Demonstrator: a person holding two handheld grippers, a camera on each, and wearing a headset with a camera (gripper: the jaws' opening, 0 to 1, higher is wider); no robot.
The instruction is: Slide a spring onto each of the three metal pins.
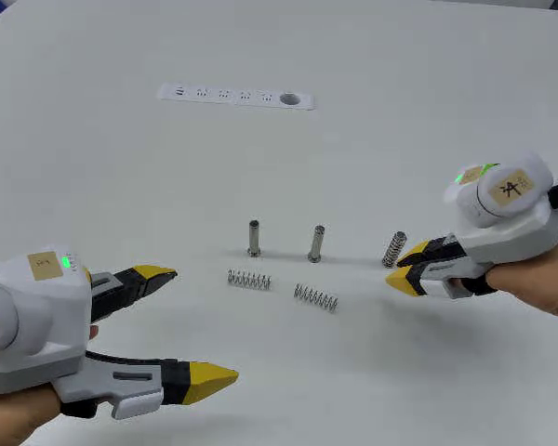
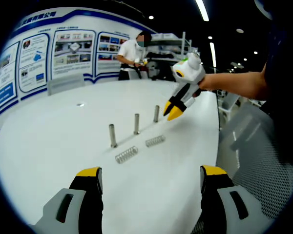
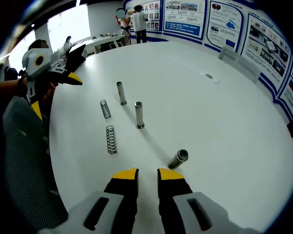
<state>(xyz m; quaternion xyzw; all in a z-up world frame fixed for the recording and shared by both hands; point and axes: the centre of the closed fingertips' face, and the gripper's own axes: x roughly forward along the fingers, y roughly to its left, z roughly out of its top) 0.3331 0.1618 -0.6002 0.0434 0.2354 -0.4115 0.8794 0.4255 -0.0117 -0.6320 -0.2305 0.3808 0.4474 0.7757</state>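
The left gripper (image 1: 191, 325) hovers low over the table (image 1: 112, 186) with its jaws spread wide and nothing between them. Just past its upper tip, toward the other gripper, the first spring (image 1: 249, 279) lies flat. The first pin (image 1: 254, 238) stands upright and bare right behind that spring, farther from the gripper. In the left gripper view all three pins stand in a row ahead of the jaws, running away toward the right gripper.

Next along, the second spring (image 1: 316, 297) also lies flat, about midway between the two grippers. The second pin (image 1: 316, 243) stands bare just beyond it.

The third spring (image 1: 394, 249) is threaded over the third pin (image 3: 182, 155), leaning a little. It sits just ahead of the right gripper (image 1: 405, 267), slightly off to that gripper's right-hand jaw in its own view. The right gripper's jaws are drawn close, with only a narrow gap between the yellow tips, and they grip nothing.

A power strip (image 1: 235, 96) lies well beyond the pins, far from both grippers.
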